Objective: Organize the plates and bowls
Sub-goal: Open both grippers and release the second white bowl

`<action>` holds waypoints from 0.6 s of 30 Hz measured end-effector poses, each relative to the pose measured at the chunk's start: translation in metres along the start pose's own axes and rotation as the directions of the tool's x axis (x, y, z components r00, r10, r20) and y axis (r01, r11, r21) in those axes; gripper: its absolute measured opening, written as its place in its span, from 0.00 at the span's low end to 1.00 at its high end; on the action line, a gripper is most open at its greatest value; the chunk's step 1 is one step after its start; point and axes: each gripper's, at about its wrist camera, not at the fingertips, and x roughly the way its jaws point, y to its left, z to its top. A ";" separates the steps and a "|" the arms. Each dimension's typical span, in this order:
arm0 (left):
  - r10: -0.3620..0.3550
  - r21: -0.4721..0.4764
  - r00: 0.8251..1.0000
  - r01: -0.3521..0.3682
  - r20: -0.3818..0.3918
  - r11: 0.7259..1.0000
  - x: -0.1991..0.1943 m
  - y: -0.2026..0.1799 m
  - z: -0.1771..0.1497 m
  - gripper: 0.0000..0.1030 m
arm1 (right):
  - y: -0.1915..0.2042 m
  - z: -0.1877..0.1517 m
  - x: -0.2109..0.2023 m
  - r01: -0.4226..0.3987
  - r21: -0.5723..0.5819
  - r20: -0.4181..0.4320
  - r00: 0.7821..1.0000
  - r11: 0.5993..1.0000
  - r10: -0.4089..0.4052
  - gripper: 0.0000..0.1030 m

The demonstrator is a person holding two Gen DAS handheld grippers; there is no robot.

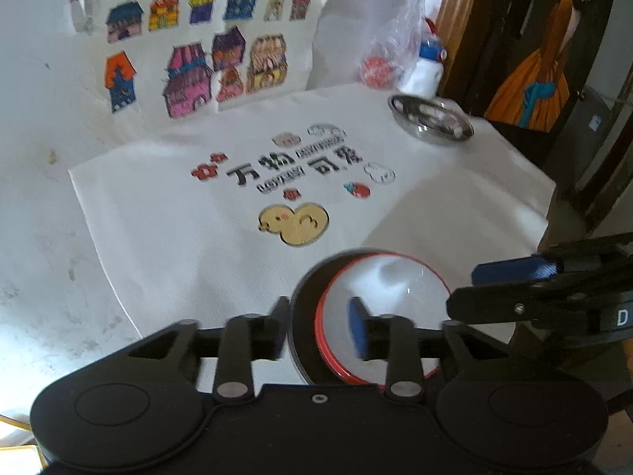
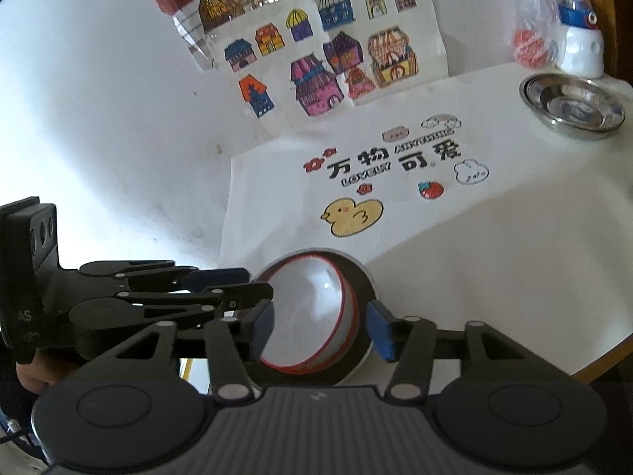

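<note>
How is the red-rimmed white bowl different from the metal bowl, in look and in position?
The red-rimmed bowl is white and matte; the metal bowl is shiny steel. The red-rimmed bowl sits in a dark dish near both grippers; the metal bowl stands alone at the far right. Both are round, upright and look empty.

My left gripper [image 1: 320, 326] and right gripper [image 2: 321, 326]: black linkages, silver pivot screws, blue finger pads [image 2: 381, 330].

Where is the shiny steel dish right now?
The shiny steel dish sits at the far right of the white printed cloth, in front of the white bottle; both views show it, apart from both grippers.
</note>
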 end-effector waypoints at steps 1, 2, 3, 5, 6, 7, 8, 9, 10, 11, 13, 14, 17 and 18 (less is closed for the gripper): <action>0.003 -0.003 1.000 -0.003 0.013 1.000 -0.003 0.001 0.000 0.47 | -0.001 0.000 -0.002 0.000 0.001 0.007 1.000 1.000 0.000 0.64; 0.006 -0.008 1.000 -0.006 0.025 1.000 -0.006 0.002 0.000 0.49 | -0.002 0.001 -0.004 0.001 0.001 0.013 1.000 1.000 -0.001 0.68; 0.008 -0.013 0.999 -0.008 0.036 1.000 -0.009 0.002 0.001 0.51 | -0.003 0.001 -0.006 0.005 0.001 0.020 1.000 1.000 -0.005 0.71; 0.010 -0.022 0.998 -0.009 0.057 1.000 -0.016 0.004 0.001 0.56 | -0.003 0.001 -0.009 0.017 -0.005 0.033 0.999 1.000 -0.017 0.75; 0.015 -0.028 0.997 -0.013 0.070 1.000 -0.019 0.006 0.001 0.60 | -0.003 0.001 -0.011 0.027 -0.010 0.042 0.999 1.000 -0.026 0.79; 0.020 -0.031 0.996 -0.017 0.081 0.999 -0.021 0.006 0.001 0.63 | -0.003 0.001 -0.013 0.033 -0.013 0.048 0.998 0.999 -0.033 0.81; 0.025 -0.033 0.995 -0.022 0.093 0.999 -0.024 0.007 0.001 0.65 | -0.002 0.001 -0.015 0.042 -0.020 0.057 0.998 0.999 -0.041 0.83; 0.033 -0.037 0.994 -0.029 0.106 0.999 -0.026 0.008 0.000 0.68 | -0.001 0.001 -0.017 0.053 -0.029 0.068 0.996 0.998 -0.051 0.84; 0.039 -0.041 0.992 -0.035 0.118 0.999 -0.029 0.009 0.000 0.71 | 0.000 0.001 -0.019 0.064 -0.037 0.077 0.995 0.997 -0.061 0.86; 0.044 -0.044 0.991 -0.039 0.128 0.998 -0.030 0.009 -0.001 0.72 | 0.001 0.001 -0.021 0.078 -0.045 0.086 0.994 0.996 -0.074 0.88; 0.053 -0.053 0.987 -0.045 0.151 0.998 -0.034 0.010 -0.003 0.76 | 0.003 0.000 -0.024 0.105 -0.059 0.108 0.989 0.993 -0.098 0.91; 0.055 -0.056 0.986 -0.047 0.160 0.997 -0.035 0.010 -0.004 0.79 | 0.004 -0.001 -0.025 0.115 -0.067 0.117 0.987 0.991 -0.107 0.92; 0.069 -0.071 0.977 -0.055 0.201 0.996 -0.039 0.012 -0.011 0.98 | 0.007 -0.004 -0.029 0.146 -0.091 0.145 0.981 0.985 -0.132 0.95; 0.076 -0.075 0.973 -0.061 0.218 0.995 -0.040 0.012 -0.013 0.98 | 0.007 -0.004 -0.030 0.156 -0.097 0.154 0.978 0.983 -0.140 0.95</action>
